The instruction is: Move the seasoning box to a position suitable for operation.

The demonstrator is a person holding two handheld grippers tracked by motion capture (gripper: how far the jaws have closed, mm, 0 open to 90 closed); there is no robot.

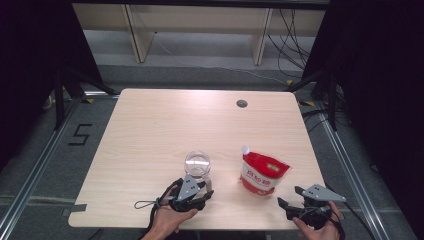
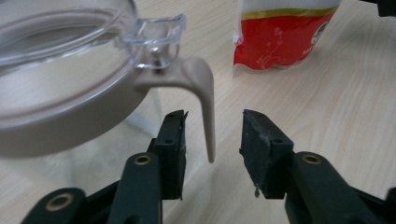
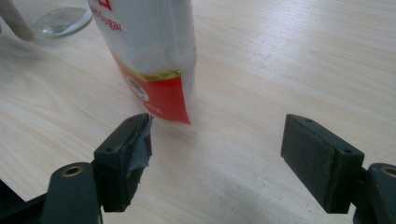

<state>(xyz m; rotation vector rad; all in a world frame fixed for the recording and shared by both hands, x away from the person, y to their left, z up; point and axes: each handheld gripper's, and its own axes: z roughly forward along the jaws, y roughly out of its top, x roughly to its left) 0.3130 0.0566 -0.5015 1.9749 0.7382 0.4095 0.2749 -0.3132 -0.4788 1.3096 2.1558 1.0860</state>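
A: How many things sit on the table (image 1: 150, 130)?
B: Two: one glass jug (image 1: 197, 164), one red pouch (image 1: 262, 172) just right of it.
A: The grippers?
B: The left gripper (image 2: 212, 140) stands released around the jug's handle (image 2: 205, 100), not pressing; the right gripper (image 3: 215, 163) gapes wide near the pouch.

Clear glass jar (image 1: 197, 165) upright near my front table edge, lid on: see-through top, beige rim, beige clasp handle (image 2: 205, 100) hanging down its side. Red-and-white stand-up pouch (image 1: 261, 172) just to its right, apart from it, white spout cap at top left, leaning slightly, gold band across.
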